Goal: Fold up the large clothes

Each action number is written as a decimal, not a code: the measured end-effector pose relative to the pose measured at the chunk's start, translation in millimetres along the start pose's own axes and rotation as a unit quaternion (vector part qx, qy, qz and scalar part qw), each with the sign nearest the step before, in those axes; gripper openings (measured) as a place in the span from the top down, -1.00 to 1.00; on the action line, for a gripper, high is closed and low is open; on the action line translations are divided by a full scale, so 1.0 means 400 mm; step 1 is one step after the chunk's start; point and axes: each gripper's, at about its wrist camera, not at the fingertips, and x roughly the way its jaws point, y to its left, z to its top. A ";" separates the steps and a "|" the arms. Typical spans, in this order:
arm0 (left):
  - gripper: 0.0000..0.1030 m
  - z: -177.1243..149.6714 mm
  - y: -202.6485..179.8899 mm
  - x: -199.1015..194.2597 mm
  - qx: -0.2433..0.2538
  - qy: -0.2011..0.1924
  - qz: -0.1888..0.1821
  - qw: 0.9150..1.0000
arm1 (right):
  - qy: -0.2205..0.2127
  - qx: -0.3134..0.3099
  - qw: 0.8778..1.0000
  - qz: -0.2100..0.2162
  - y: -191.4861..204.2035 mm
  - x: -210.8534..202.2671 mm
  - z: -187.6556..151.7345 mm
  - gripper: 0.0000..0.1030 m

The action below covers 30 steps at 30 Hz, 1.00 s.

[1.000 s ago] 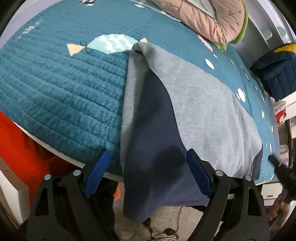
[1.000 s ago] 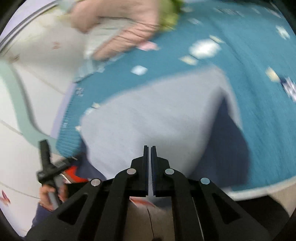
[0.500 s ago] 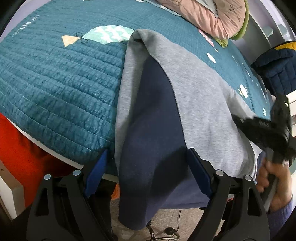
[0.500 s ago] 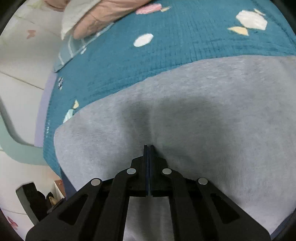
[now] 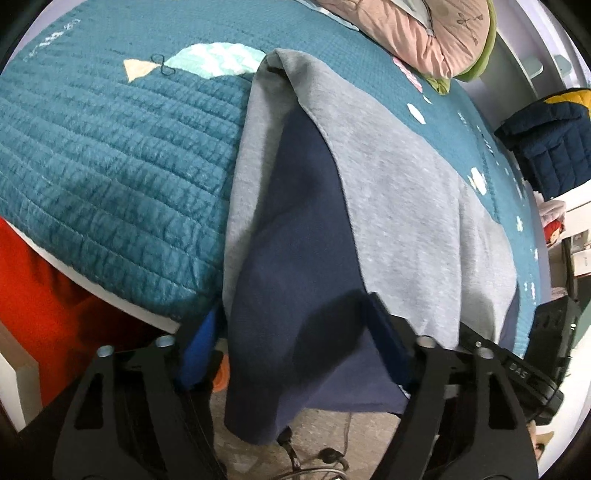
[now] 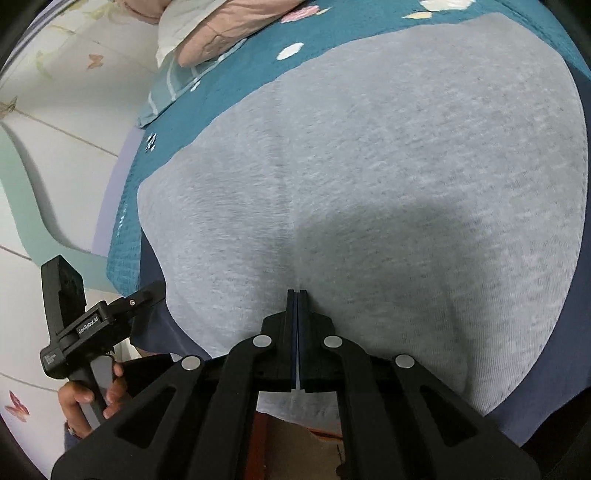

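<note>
A large grey and navy garment (image 5: 388,184) lies across a teal quilted bed cover (image 5: 110,147), its navy part (image 5: 295,277) hanging over the bed's near edge. My left gripper (image 5: 291,339) is open, its blue pads either side of the hanging navy fabric. In the right wrist view the grey cloth (image 6: 369,166) fills the frame. My right gripper (image 6: 297,306) is shut, its tips at the grey cloth's near edge; whether cloth is pinched between them I cannot tell. The left gripper (image 6: 144,295) shows at that view's lower left, at the navy hem.
A pink pillow (image 5: 424,33) lies at the bed's far end. A dark blue padded jacket (image 5: 546,144) sits at the right. Something red (image 5: 33,288) is below the bed edge at left. Cables lie on the floor (image 5: 317,458). A wall (image 6: 55,92) borders the bed.
My left gripper has moved in so the navy fabric sits between its fingers. My right gripper has dropped to the grey cloth's near edge, staying shut.
</note>
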 end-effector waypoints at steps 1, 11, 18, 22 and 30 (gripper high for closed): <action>-0.18 -0.004 0.001 -0.003 -0.002 -0.001 0.001 1.000 | 0.000 0.003 1.000 0.010 -0.004 -0.001 -0.001 1.00; 0.75 -0.018 -0.061 -0.113 0.037 -0.031 -0.004 0.999 | -0.015 -0.013 0.998 0.052 -0.009 -0.037 0.002 0.82; 0.76 -0.016 -0.239 -0.201 0.099 -0.057 -0.033 0.993 | -0.068 -0.105 0.990 0.063 0.113 -0.148 -0.019 0.26; 0.76 -0.013 -0.350 -0.193 0.128 -0.040 -0.033 0.990 | -0.096 -0.160 0.979 0.082 0.195 -0.225 -0.058 -0.08; 0.76 -0.016 -0.510 -0.144 0.173 -0.016 -0.044 0.984 | -0.096 -0.155 0.981 0.072 0.174 -0.221 -0.090 -0.24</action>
